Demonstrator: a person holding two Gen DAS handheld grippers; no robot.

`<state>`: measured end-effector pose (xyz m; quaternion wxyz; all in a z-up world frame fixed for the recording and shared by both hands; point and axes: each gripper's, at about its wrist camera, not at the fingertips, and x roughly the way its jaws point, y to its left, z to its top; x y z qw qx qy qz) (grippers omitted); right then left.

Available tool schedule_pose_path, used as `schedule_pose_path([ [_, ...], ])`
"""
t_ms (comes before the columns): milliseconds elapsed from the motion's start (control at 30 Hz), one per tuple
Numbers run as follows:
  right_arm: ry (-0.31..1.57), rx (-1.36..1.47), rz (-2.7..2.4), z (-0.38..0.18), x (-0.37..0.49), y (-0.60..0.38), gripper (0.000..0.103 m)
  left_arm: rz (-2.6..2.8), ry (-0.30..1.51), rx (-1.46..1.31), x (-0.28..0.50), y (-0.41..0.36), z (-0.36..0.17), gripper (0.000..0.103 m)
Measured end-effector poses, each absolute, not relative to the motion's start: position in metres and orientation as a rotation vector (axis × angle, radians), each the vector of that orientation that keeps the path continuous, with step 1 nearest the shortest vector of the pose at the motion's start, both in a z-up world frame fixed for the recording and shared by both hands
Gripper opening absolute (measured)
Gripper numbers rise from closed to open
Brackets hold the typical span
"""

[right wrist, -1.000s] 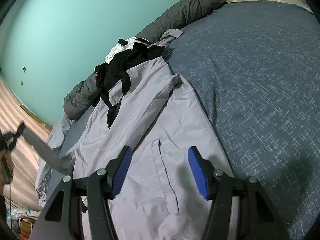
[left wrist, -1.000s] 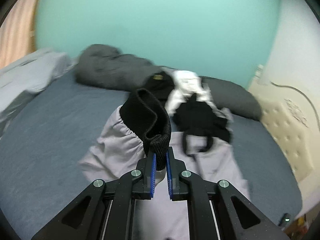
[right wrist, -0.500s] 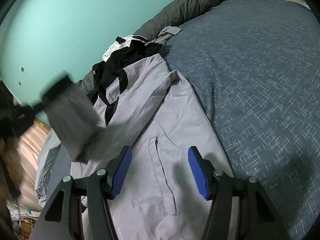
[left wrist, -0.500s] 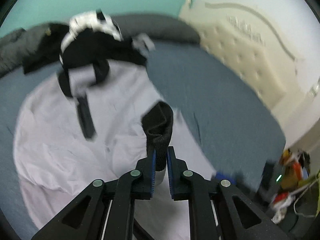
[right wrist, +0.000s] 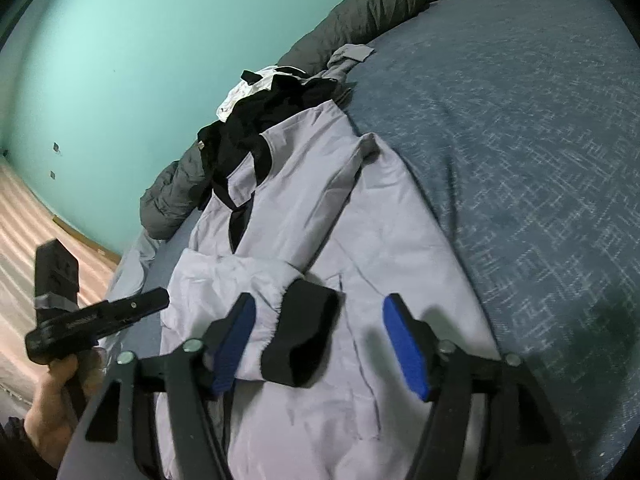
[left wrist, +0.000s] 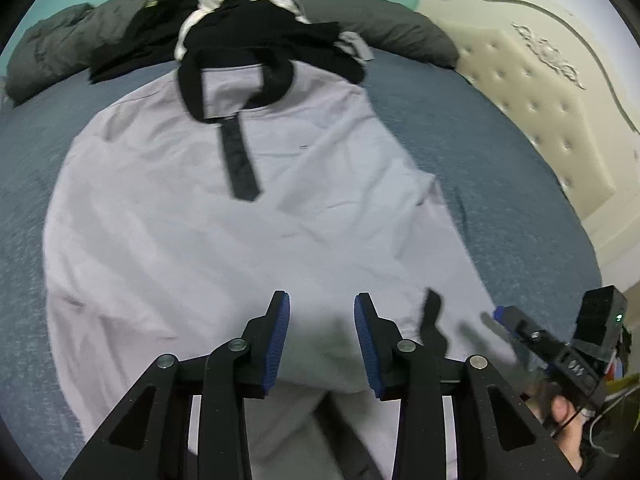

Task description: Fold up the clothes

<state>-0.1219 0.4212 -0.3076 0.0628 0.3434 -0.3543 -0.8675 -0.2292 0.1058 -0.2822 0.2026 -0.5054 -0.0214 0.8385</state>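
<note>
Now both tongs hang open over the lilac jacket, its sleeve folded across.

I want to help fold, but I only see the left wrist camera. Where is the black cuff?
Observer: The cuff lies loose on the jacket, near its lower front.
Operator: Is the right hand-held gripper pinching it?
Observer: No. The right hand-held gripper is open. The cuff shows between its fingers, but they are not pinching it.
Operator: And the sleeve?
Observer: The sleeve is folded in across the jacket's front.
</note>
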Motion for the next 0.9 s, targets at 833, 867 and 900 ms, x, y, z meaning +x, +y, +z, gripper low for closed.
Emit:
schedule_pose_path([
  [833,-0.993,1.146,-2.380,-0.333,-0.168,0.382,0.005,2.577,-0.303,-1.641,-0.219,-0.074,-0.336,0.043],
  [867,-0.997,1.120,-2.390,-0.329,-0.167,0.384,0.004,2.588,-0.284,-1.643,-0.220,-0.076,-0.335,0.043],
  [900,-0.994,1.094,-2.401,-0.325,-0.166,0.386,0.003,2.598,-0.265,-1.644,-0.222,-0.078,-0.334,0.043],
])
